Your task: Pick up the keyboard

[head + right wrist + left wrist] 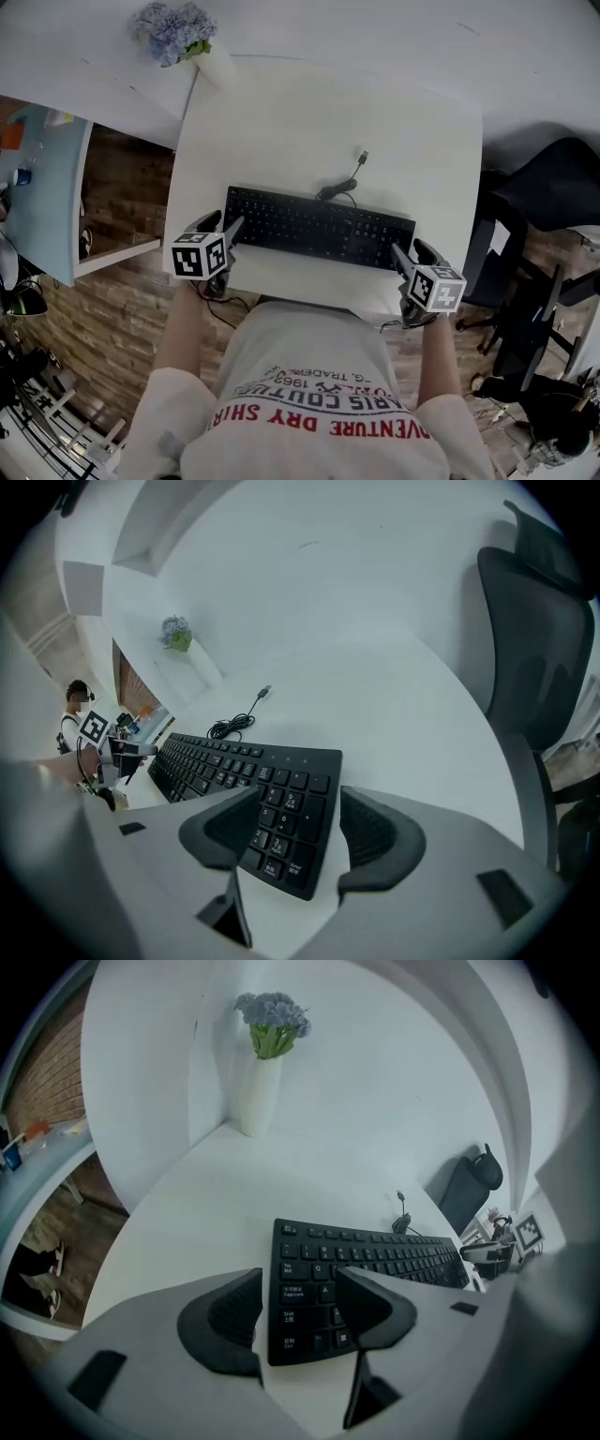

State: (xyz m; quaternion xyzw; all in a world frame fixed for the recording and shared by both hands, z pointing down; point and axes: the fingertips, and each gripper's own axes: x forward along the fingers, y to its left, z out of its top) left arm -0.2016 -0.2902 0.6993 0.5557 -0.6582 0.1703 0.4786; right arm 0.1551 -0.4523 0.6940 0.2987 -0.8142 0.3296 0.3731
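Observation:
A black keyboard (319,228) lies flat on the white table (309,122), near its front edge, with its cable (339,186) coiled behind it. My left gripper (225,225) hangs at the keyboard's left end, open. In the left gripper view the keyboard (375,1255) has its left end showing between the spread jaws of that gripper (298,1307), and neither pad presses on it. My right gripper (410,249) stands at the right end, also open. In the right gripper view the keyboard (234,761) has its number-pad corner between the parted jaws of the right gripper (292,832), untouched.
A white vase of blue flowers (178,33) stands at the table's far left corner. A black office chair (534,197) is just right of the table. A pale blue desk (42,187) sits to the left over a brick-pattern floor.

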